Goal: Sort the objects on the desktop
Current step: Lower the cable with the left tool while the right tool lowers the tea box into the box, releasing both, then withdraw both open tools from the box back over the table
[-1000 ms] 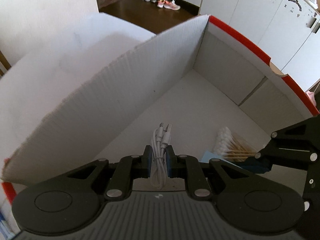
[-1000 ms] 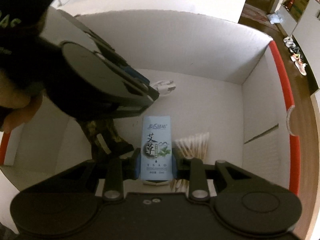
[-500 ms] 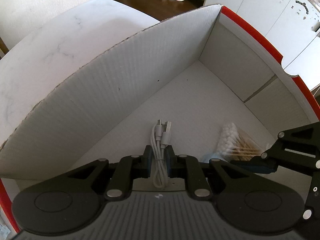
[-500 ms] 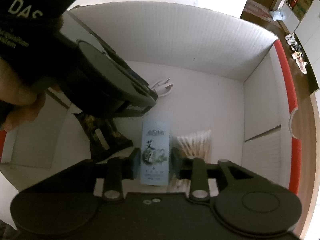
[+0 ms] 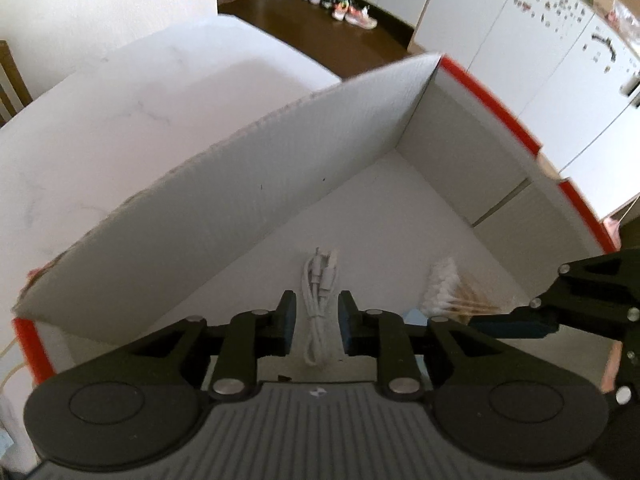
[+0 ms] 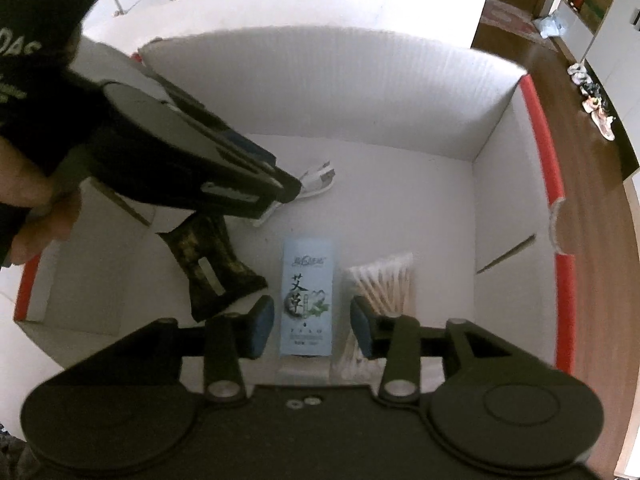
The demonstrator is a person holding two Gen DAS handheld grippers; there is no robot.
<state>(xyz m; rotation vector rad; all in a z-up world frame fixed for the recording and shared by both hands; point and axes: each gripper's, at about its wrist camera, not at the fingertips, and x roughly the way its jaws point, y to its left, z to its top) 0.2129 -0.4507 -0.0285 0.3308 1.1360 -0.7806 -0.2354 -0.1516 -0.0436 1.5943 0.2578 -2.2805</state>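
Both pairs of jaws are being opened, with an object lying between each and clear gaps showing at the pads. Between the fingers of the left gripper point(image 5: 316, 330) a coiled white cable point(image 5: 319, 304) is being released; it is lying on the floor of the cardboard box point(image 5: 248, 216), its plugs pointing away from the jaws, and neither blue pad is pressing on it. Between the fingers of the right gripper point(image 6: 311, 326) a pale blue carton point(image 6: 306, 298) printed with dark characters is being let go in the same way, flat on the box floor and free of both pads. Just beside the right jaw of that gripper a bundle of cotton swabs point(image 6: 380, 284) is resting, partly hidden by the finger. Beyond its left jaw a dark mottled packet point(image 6: 212, 264) is lying, and further out the left gripper is being held by a hand point(image 6: 44, 204) over the cable. Red-edged box walls point(image 6: 544, 148) are enclosing everything, with a white tabletop point(image 5: 120, 120) beyond.
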